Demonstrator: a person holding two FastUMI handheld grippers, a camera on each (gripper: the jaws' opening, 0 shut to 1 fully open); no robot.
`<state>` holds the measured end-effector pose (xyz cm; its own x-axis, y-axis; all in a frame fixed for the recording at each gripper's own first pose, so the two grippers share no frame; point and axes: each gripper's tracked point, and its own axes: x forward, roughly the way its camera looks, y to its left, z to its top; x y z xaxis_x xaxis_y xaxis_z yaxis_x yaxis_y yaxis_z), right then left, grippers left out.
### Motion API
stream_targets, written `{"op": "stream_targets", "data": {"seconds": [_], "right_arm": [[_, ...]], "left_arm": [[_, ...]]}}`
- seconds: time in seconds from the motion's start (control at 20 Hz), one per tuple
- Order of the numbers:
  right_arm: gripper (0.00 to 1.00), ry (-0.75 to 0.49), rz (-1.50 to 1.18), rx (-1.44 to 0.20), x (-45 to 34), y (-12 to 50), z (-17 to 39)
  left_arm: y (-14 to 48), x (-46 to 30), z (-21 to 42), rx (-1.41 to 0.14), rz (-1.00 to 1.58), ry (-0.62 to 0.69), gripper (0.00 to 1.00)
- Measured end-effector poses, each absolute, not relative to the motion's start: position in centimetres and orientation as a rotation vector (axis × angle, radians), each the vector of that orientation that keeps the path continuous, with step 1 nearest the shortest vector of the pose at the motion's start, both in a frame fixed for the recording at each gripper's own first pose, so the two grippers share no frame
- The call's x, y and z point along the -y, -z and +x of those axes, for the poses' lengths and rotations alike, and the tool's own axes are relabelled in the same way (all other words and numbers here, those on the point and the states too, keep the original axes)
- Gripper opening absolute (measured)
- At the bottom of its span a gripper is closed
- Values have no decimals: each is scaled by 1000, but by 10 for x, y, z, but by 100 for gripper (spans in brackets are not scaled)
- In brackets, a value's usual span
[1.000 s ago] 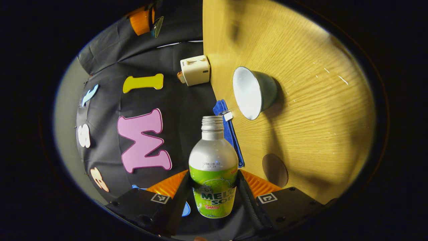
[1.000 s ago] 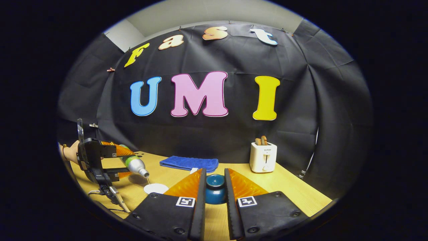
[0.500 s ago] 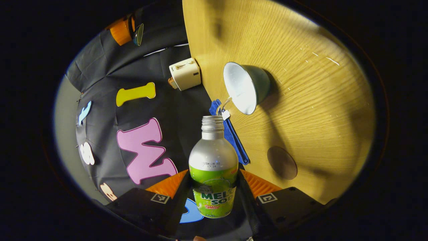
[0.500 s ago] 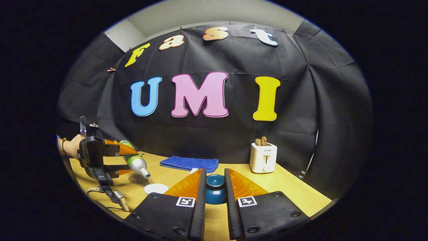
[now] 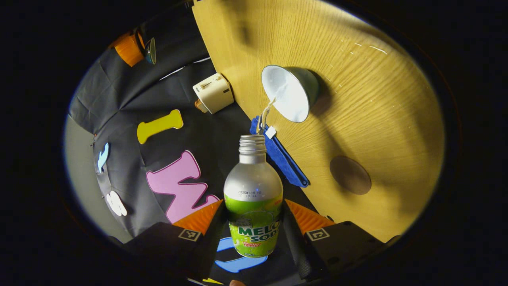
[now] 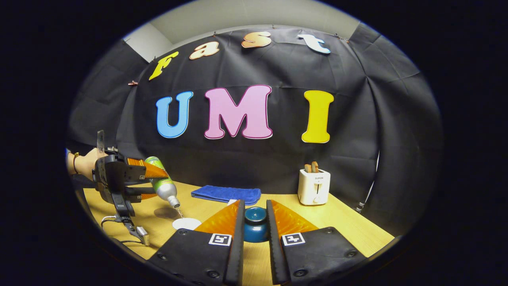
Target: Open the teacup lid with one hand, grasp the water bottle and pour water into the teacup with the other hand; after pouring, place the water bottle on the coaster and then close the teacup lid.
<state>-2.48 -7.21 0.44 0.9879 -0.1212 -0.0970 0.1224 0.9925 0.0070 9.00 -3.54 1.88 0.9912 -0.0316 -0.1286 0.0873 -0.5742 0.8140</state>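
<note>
We see the left gripper (image 5: pixel 254 222) with its orange fingers (image 5: pixel 200 218) pressed against both sides of the bottle (image 5: pixel 253 198), which it holds tipped with the open neck pointing down toward the teacup (image 5: pixel 291 93); a thin stream of water (image 5: pixel 265 115) runs from the mouth of the bottle into the cup's white inside. The teacup stands uncovered on the wooden counter (image 5: pixel 377 99), and the round brown coaster (image 5: pixel 350 174) lies bare on the counter near it, apart from the cup. A folded blue cloth (image 5: pixel 282 159) lies at the counter's edge beside the cup, and a white toaster (image 5: pixel 212 92) stands farther along. In the right gripper view we see the same scene from the side: the left gripper (image 6: pixel 137 182), held by a hand (image 6: pixel 85 163), tilts the bottle (image 6: pixel 162 186) above the white rim of the teacup (image 6: pixel 185 223). The right gripper (image 6: pixel 254 226) has its fingers (image 6: pixel 222 222) drawn close on either side of the dark blue lid (image 6: pixel 255 224), which sits between them held off the cup and well to one side of it. The blue cloth (image 6: pixel 226 194) and the toaster (image 6: pixel 313 186), with two slices sticking up from it, stand behind on the counter (image 6: pixel 349 226)
</note>
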Motion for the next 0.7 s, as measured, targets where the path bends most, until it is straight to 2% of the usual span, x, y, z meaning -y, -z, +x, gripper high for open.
{"op": "stream_targets", "data": {"seconds": [0.4, 0.45, 0.5, 0.7], "right_arm": [[31, 134, 22, -82, 78, -9, -28], [27, 134, 21, -83, 78, -9, -29], [31, 135, 20, -81, 78, -9, -28], [31, 134, 21, -73, 78, -11, -30]], "left_arm": [[-37, 43, 96, 31, 2348, 139, 81], [-40, 46, 96, 56, 2373, 133, 81], [-43, 50, 97, 88, 2403, 130, 81], [-47, 59, 100, 159, 2511, 135, 81]]}}
